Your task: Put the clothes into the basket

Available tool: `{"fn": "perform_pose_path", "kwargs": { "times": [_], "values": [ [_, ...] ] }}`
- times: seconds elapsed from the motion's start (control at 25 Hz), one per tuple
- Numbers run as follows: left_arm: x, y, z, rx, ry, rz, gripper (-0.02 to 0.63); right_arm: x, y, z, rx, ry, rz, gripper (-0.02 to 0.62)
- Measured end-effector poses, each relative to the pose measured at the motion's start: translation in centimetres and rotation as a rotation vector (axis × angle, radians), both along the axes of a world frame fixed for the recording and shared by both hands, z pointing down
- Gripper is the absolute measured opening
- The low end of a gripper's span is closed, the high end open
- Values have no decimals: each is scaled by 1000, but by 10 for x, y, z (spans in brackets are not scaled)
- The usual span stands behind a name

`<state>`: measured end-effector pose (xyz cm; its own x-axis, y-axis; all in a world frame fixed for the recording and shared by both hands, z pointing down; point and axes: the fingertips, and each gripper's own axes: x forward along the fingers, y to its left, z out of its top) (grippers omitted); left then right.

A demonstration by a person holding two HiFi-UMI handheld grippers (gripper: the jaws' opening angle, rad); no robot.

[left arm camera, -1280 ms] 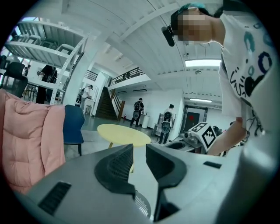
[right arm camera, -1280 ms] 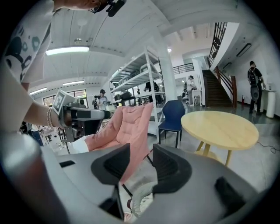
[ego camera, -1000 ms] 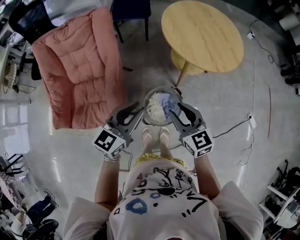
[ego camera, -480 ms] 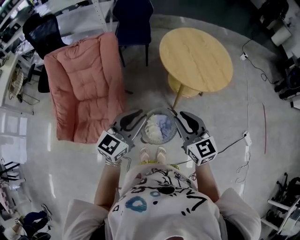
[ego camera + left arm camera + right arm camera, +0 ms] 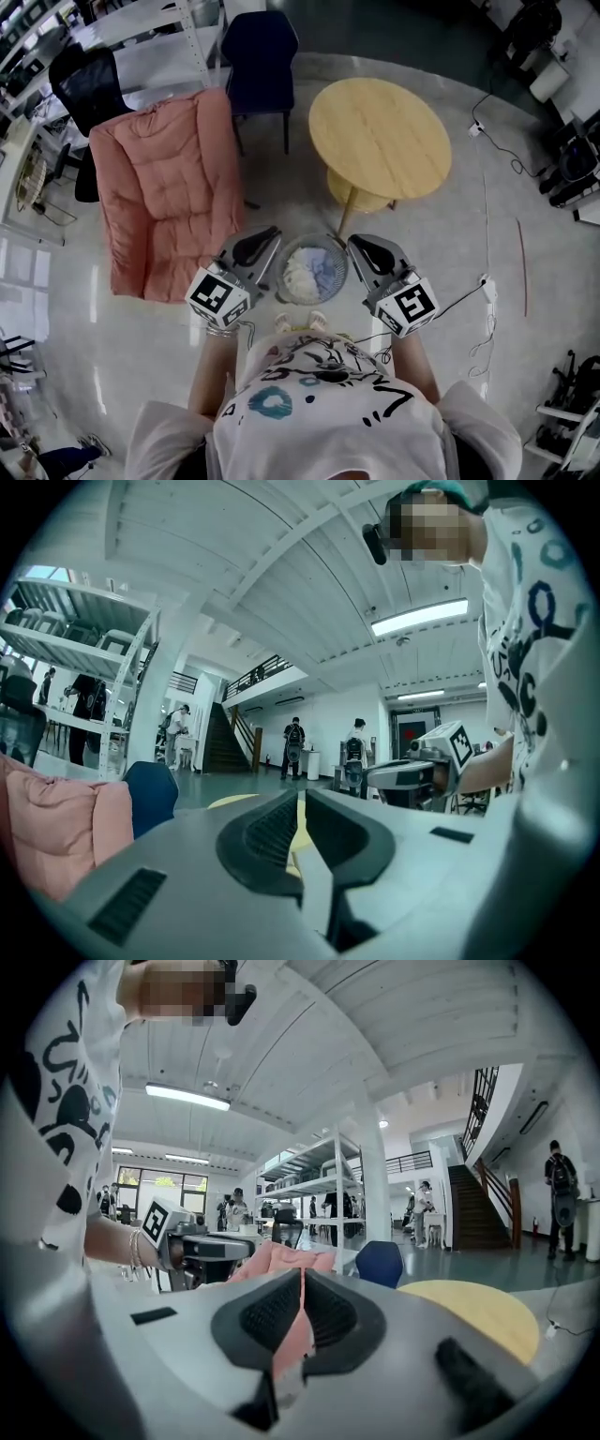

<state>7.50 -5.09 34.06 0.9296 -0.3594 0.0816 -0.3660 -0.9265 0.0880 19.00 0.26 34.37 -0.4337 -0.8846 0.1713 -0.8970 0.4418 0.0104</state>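
1. Clothes [image 5: 309,272] are sitting bunched in the basket [image 5: 323,242] on the floor [image 5: 450,281], just ahead of the person's feet. They are looking soft and crumpled, white with pale blue.
2. Basket is standing upright between the two tools, and it is showing as round, grey and open-walled, like wire or mesh.
3. Left tool [image 5: 265,239] is hanging level beside the basket's left. Its jaws are drawn together to a thin slit and are carrying nothing.
4. Right tool [image 5: 361,246] is mirroring it on the other side, ribbed dark pads meeting and gripping nothing. The pink showing in the slit is the armchair [image 5: 169,187] behind.
5. Both tools are holding clear of the basket and empty, so I'm reading the load as delivered.
6. Armchair is looking quilted and padded and is bearing no garment. The table [image 5: 380,141] is showing round, pale wood, bare. The floor is gleaming, hard and glossy.
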Motion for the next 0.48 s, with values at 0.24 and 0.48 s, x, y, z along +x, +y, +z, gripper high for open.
{"fn": "perform_pose_path", "kwargs": {
  "times": [0.24,0.48],
  "values": [
    [-2,-6,-11,41,-4,21,17,9,-4,-16,43,9,5,26],
    [-23,-24,-19,63,-3,-47,17,30,-4,-19,48,25,57,26]
  ]
}}
